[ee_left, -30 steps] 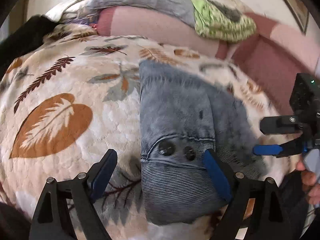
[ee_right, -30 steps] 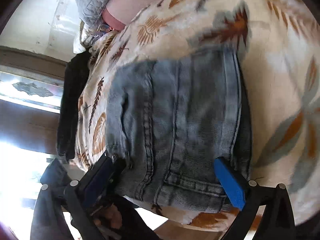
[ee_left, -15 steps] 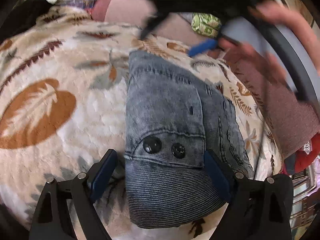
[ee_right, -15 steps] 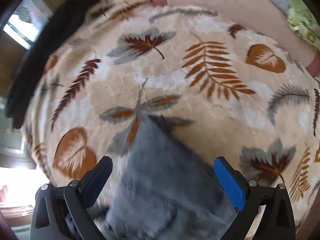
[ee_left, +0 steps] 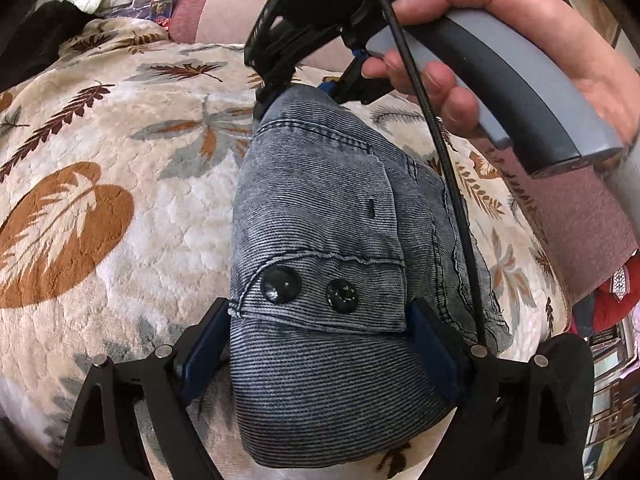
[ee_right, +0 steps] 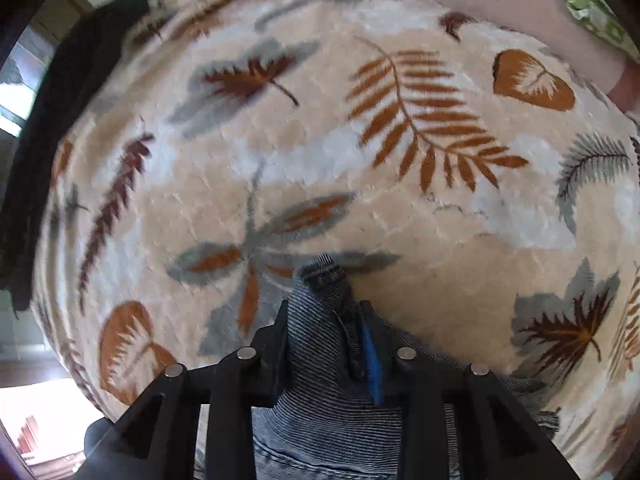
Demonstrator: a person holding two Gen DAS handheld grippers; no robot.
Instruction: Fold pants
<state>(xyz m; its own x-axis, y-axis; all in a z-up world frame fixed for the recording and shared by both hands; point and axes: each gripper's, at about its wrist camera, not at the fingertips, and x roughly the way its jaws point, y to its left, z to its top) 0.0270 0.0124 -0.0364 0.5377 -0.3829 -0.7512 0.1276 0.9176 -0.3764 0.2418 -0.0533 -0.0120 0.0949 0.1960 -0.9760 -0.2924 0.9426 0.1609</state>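
Mid-fold: my right gripper (ee_right: pixel 326 344) pinches the far corner of the pants (ee_left: pixel 324 240); my left gripper (ee_left: pixel 316 344) straddles the near end, pinch uncertain. Next, I judge: carry the corner nearward.

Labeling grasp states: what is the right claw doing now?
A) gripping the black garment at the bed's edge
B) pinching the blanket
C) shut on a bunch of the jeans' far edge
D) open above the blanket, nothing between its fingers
C: in the right wrist view the right claw has its fingers pressed close on a pinched bunch of the jeans, which sticks out past the tips over the leaf-print blanket.
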